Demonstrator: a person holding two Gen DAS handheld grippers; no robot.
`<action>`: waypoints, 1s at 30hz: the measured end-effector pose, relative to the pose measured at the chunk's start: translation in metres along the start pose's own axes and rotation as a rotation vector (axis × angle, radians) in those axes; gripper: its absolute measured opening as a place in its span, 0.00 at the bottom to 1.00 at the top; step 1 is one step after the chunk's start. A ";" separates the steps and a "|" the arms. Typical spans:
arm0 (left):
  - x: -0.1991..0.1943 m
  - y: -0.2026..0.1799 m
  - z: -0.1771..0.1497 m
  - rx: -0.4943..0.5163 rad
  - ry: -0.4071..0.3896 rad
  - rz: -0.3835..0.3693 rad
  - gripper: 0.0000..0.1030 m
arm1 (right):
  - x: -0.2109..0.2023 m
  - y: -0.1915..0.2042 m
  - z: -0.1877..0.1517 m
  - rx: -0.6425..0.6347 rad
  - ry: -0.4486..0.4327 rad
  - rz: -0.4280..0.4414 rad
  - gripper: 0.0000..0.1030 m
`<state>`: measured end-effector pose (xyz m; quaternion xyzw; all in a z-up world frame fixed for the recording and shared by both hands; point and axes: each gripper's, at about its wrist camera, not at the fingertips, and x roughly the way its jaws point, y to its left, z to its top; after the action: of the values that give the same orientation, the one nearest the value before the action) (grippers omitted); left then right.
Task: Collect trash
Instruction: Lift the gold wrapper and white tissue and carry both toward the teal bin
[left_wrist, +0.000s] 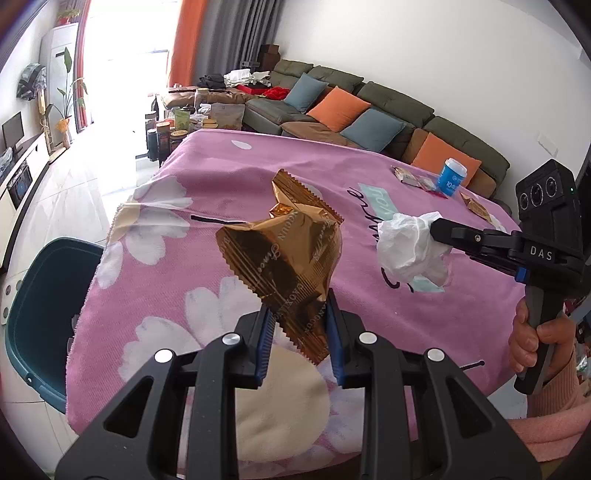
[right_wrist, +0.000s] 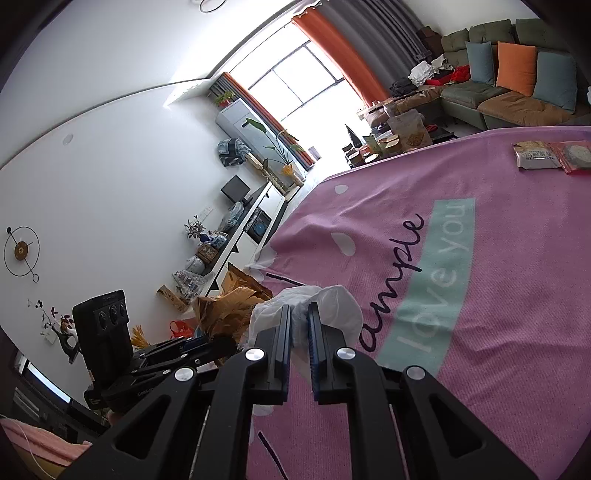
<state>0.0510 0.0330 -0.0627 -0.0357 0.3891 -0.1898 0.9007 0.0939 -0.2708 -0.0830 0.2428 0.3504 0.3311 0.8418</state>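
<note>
Trash in transit: left tongs (left_wrist: 299, 325) clamp a gold wrapper (left_wrist: 284, 254), right tongs (right_wrist: 298, 314) pinch a tissue (right_wrist: 332, 306), bin (left_wrist: 40, 306) at 9 o'clock; packets (left_wrist: 415, 181) and cup (left_wrist: 452, 177) remain on the counter (left_wrist: 221, 177) at 1 o'clock.

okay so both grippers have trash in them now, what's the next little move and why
Probably carry the left gripper leftward over the dark teal plastic bin and release. It is clamped on the crinkled gold foil wrapper, held clear above the pink flowered tablecloth, and the bin sits just past the table's left edge. The right gripper, pinching the crumpled white tissue, can follow.
</note>
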 end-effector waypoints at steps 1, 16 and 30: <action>-0.001 0.001 0.000 -0.003 -0.001 0.002 0.25 | 0.001 0.001 0.000 -0.001 0.002 0.004 0.08; -0.020 0.024 -0.007 -0.045 -0.028 0.047 0.25 | 0.029 0.026 0.007 -0.051 0.037 0.057 0.08; -0.035 0.045 -0.010 -0.085 -0.050 0.090 0.25 | 0.053 0.043 0.012 -0.089 0.085 0.098 0.08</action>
<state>0.0360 0.0880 -0.0552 -0.0613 0.3756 -0.1315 0.9154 0.1143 -0.2053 -0.0708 0.2076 0.3586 0.3972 0.8189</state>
